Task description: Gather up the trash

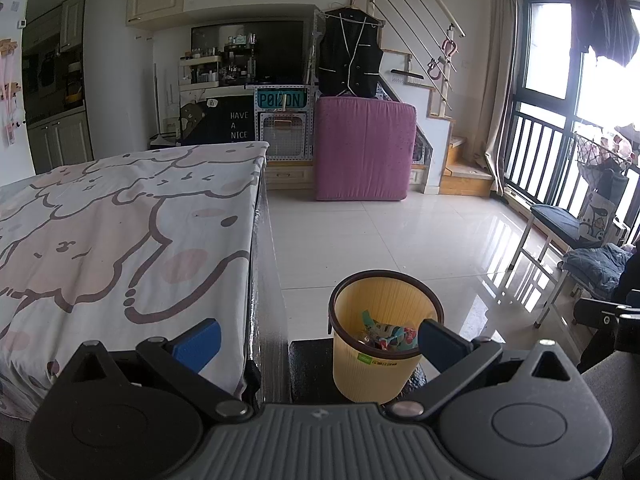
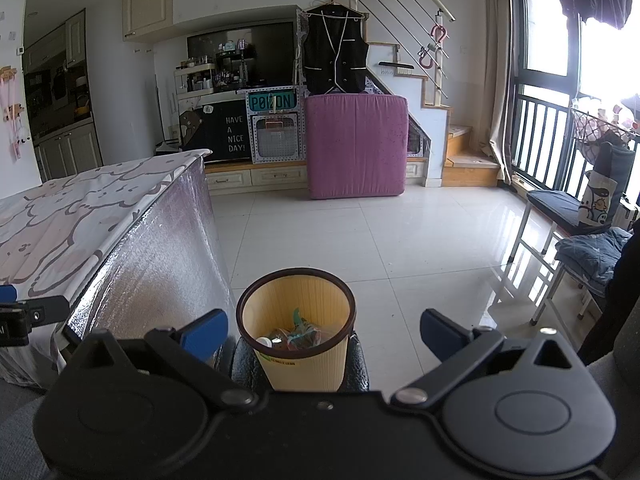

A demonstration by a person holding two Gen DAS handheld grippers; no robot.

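Both my grippers, left (image 1: 318, 338) and right (image 2: 324, 330), hang with jaws apart and empty. The bin (image 2: 296, 328) sits just right of the table (image 1: 120, 216), already holding wrappers. I judge collecting is nearly done; next I must find leftover trash. Behind the bin, signs read "POIZON" (image 2: 272, 101) and "HAVE A NICE DAY!" (image 2: 236, 134).

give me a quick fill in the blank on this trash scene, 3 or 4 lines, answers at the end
1. The ribbed yellow plastic bin has a dark brown ____ around its top.
2. Both the left gripper and the right gripper have their blue-padded jaws ____, holding nothing.
3. The crumpled colourful wrappers lie ____ the bin.
4. The cartoon-print cloth covers a table that stands to the ____ of the bin.

Missing words: rim; open; inside; left
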